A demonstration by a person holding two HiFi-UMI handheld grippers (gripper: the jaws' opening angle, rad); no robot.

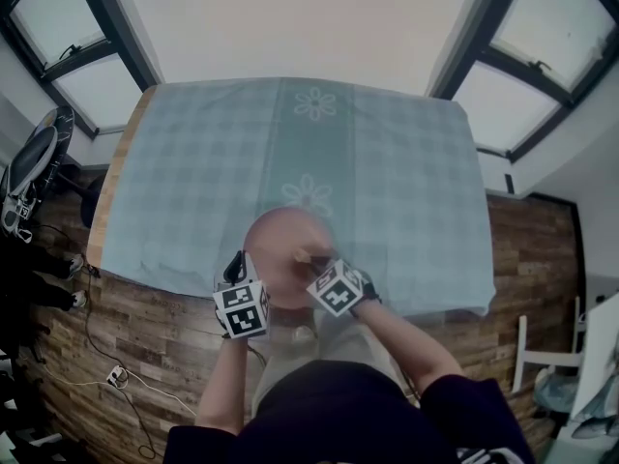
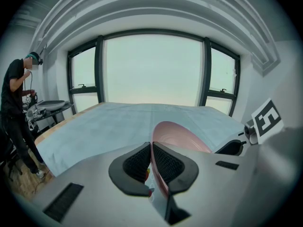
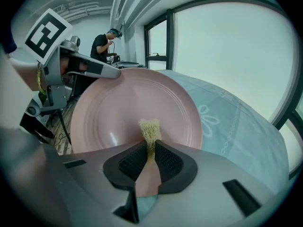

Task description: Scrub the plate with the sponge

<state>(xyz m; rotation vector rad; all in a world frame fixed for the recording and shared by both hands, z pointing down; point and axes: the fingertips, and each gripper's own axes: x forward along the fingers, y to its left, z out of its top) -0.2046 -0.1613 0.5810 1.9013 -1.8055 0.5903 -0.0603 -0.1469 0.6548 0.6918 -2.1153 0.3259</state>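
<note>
a: status?
b: my left gripper is clamped on the round pink plate rim, right gripper pinching the tan fibrous sponge against its face. i'd say mid-scrub, can't judge what's left. plate's tilted over the checked blue tablecloth, near edge.

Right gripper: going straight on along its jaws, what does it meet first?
Likely the pink plate, its inner face: the sponge clamped in the right gripper pokes out toward it; whether it touches is unclear.
</note>
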